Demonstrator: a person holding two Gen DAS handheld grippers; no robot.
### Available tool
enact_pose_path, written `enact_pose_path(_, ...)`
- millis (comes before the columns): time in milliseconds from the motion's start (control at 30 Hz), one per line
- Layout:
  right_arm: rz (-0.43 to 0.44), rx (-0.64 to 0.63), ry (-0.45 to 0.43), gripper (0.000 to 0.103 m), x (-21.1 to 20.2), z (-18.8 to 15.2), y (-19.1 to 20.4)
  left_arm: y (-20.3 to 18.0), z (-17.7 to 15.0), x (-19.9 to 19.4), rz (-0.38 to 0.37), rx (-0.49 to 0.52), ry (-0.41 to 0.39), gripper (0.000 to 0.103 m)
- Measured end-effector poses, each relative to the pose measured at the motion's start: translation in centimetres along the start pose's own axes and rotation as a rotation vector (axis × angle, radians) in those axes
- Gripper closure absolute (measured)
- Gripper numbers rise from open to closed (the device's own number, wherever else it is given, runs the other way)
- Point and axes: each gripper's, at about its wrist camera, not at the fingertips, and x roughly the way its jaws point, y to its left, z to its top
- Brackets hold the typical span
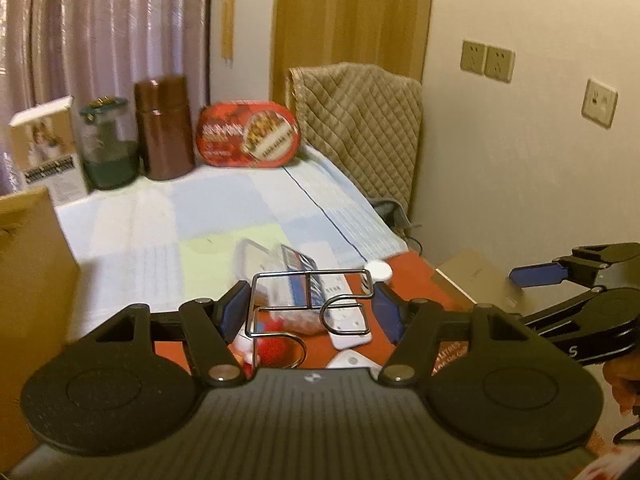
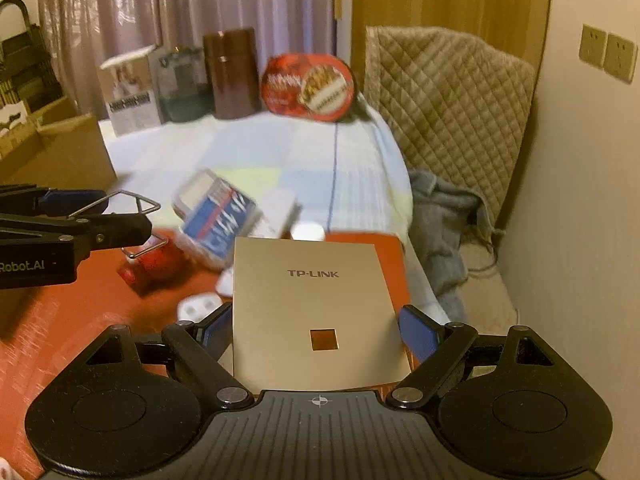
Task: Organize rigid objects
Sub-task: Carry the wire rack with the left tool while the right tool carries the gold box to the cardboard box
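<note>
Two grippers are up above a table with a red cover. The left gripper has its blue fingers pinching a bent wire rack, one finger on each side of it. The rack is lifted off the table. Under it lie a white remote, a red toy and a clear box with blue print, all close together. A little white round cap sits just past them.

The right gripper holds a flat gold box with "TP-LINK" printed on it. Its fingers are wide apart and press on the two sides of the box. The box tips up away from the camera.

Farther back the table has a pale checked cloth. At its far end stand a white carton, a green jar, a brown can and a red oval tin. A brown cardboard box sits at the left. A chair with a quilted cover stands by the wall.
</note>
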Motion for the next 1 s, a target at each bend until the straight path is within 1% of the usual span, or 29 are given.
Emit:
enact_pose_path(133, 0.019, -0.016, -0.024, 0.020, -2.0, 2.1, 1.4, 1.6, 1.6, -2.9, 0.023, -0.011, -0.025, 0.041)
enact_pose_path(267, 0.061, -0.048, -0.043, 0.020, -3.7, 4.1, 3.8, 3.5, 2.9, -6.1, 0.054, -0.013, -0.049, 0.041)
enact_pose_path(433, 0.142, -0.111, -0.067, 0.020, -5.2, 6.6, 8.5, 7.4, 3.7, -10.3, 0.099, -0.033, -0.066, 0.041)
enact_pose_path(500, 0.183, -0.145, -0.076, 0.020, -5.4, 7.5, 10.8, 9.4, 3.6, -12.0, 0.134, -0.035, -0.065, 0.041)
enact_pose_path(633, 0.271, -0.210, -0.072, 0.020, -5.2, 9.0, 16.2, 14.1, 3.4, -15.1, 0.203, -0.064, -0.047, 0.041)
enact_pose_path(767, 0.344, -0.272, -0.058, 0.020, -4.1, 9.9, 21.7, 19.3, 2.6, -17.4, 0.280, -0.077, 0.002, 0.041)
enact_pose_path(900, 0.397, -0.346, -0.038, 0.020, -2.5, 10.4, 27.1, 23.4, 1.2, -18.6, 0.335, -0.083, 0.054, 0.041)
enact_pose_path(1000, 0.410, -0.404, -0.017, 0.020, -0.8, 10.6, 30.5, 25.7, 0.0, -18.8, 0.363, -0.084, 0.083, 0.041)
